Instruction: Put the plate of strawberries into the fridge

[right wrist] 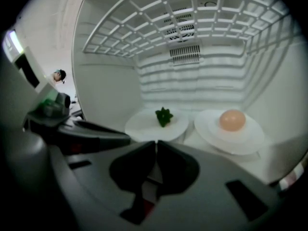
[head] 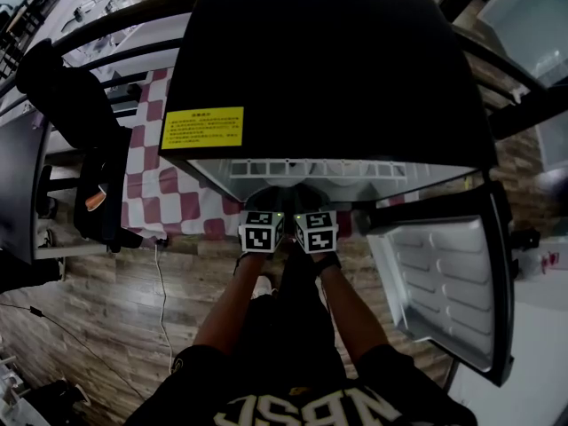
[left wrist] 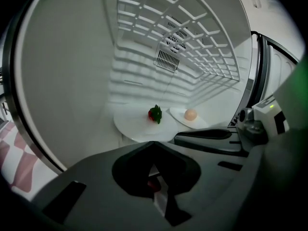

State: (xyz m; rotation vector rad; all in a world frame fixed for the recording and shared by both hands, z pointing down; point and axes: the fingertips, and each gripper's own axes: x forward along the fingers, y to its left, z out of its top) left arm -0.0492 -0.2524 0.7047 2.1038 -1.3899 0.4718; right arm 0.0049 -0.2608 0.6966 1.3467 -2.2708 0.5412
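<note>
A white plate with one red strawberry rests on the white fridge floor. My left gripper is shut, its tips at the plate's near rim, and a white sliver shows between the jaws. My right gripper is shut the same way on that rim, just beside the left one. In the head view only the two marker cubes show at the mouth of the black fridge; the jaws and the plate are hidden inside.
A second white plate with a pale egg stands right of the strawberry plate. A wire shelf runs overhead. The fridge door hangs open at the right. A black chair stands left, on a checked mat.
</note>
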